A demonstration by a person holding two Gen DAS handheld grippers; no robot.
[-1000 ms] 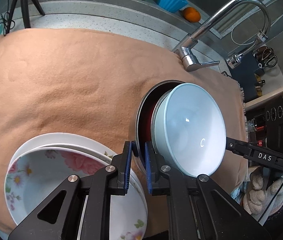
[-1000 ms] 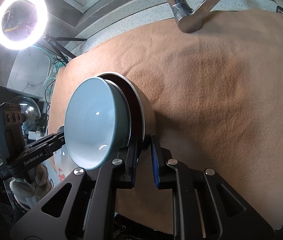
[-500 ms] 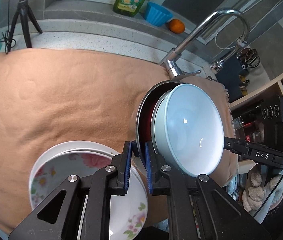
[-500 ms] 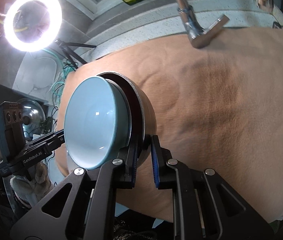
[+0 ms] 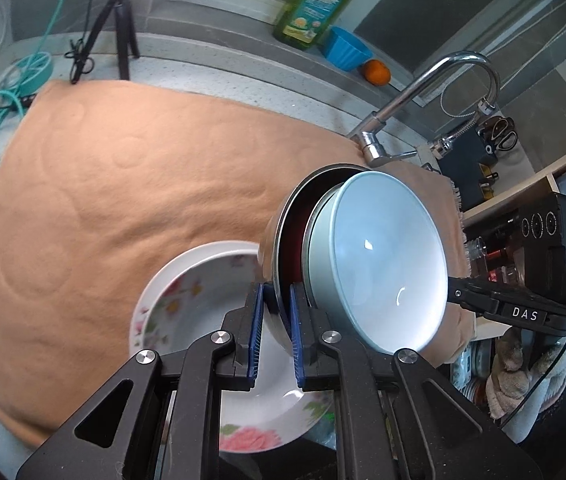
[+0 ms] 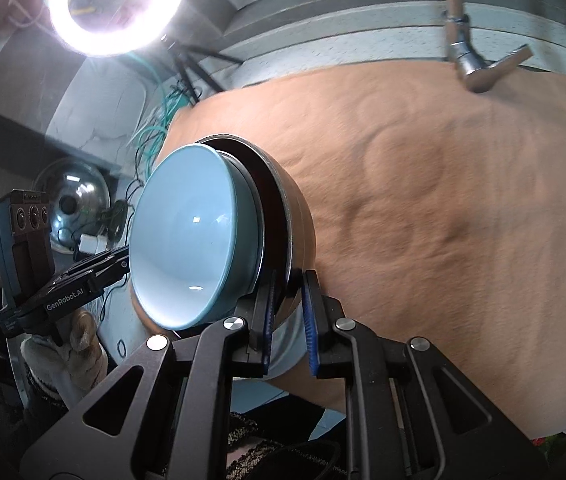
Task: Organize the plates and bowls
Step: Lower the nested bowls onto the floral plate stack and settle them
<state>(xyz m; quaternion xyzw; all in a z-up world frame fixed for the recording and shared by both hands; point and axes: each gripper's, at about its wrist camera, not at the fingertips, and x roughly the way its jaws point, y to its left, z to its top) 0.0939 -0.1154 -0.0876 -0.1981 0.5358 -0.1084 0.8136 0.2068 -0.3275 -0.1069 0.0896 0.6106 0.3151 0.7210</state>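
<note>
Peach cloth (image 5: 131,184); glossy pale-blue bowl (image 5: 387,264)

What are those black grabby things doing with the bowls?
A person is holding a pair of tongs in each hand. The left tongs and the right tongs each pinch the rim of a dark metal bowl from opposite sides. A light blue bowl sits nested inside it. Together they hold the pair in the air above the tan cloth. A stack of flowered plates rests on the cloth below.
</note>
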